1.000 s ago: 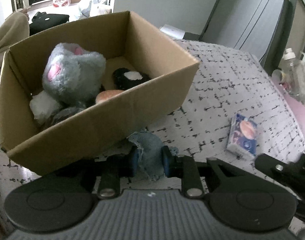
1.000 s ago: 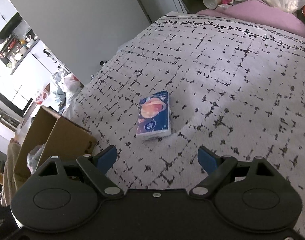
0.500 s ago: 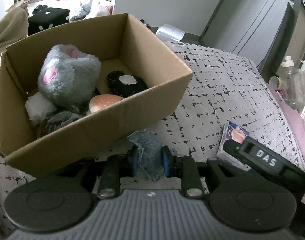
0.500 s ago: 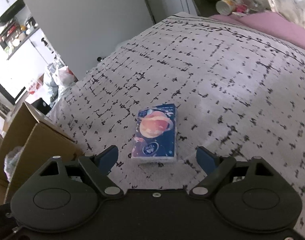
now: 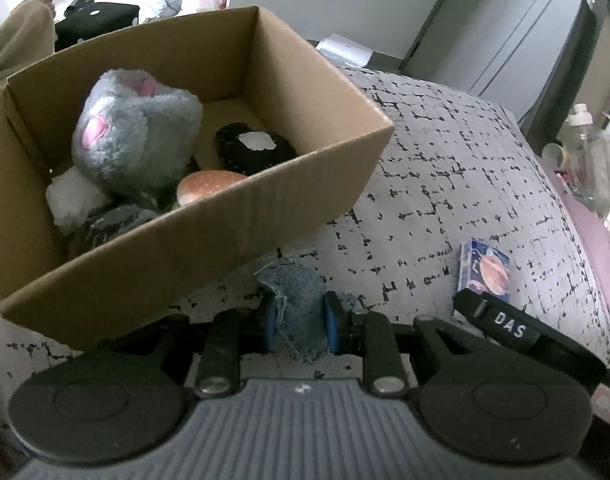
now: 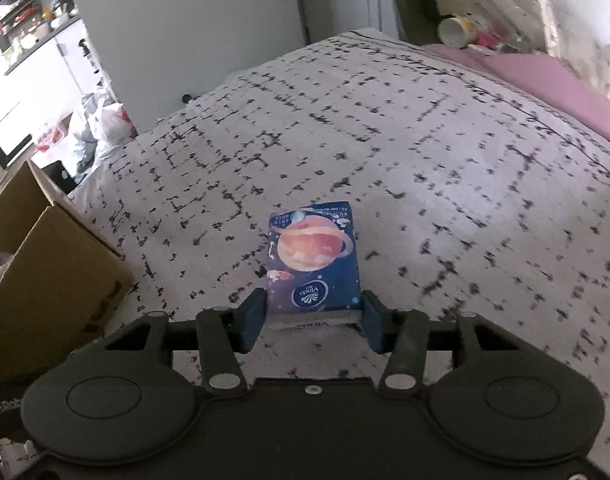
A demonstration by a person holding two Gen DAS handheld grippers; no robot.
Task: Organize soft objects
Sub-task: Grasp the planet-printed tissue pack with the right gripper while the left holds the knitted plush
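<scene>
Pickup step: right hand-held gripper (image 6: 313, 320) jaws have just been closing, now clamped on blue planet-print tissue pack (image 6: 313, 264), left hand-held gripper (image 5: 299, 320) clamped on frayed denim scrap (image 5: 297, 300); next, probably lift both into open brown cardboard box (image 5: 241, 216).

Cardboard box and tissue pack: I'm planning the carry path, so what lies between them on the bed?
Only bare patterned bedspread separates the cardboard box from the tissue pack, shown in the right wrist view.

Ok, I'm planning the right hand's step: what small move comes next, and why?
Probably lift the tissue pack off the bed. The right gripper has just been closing, and its pads now sit against both sides of the pack, which still rests on the bedspread, apart from the box.
</scene>
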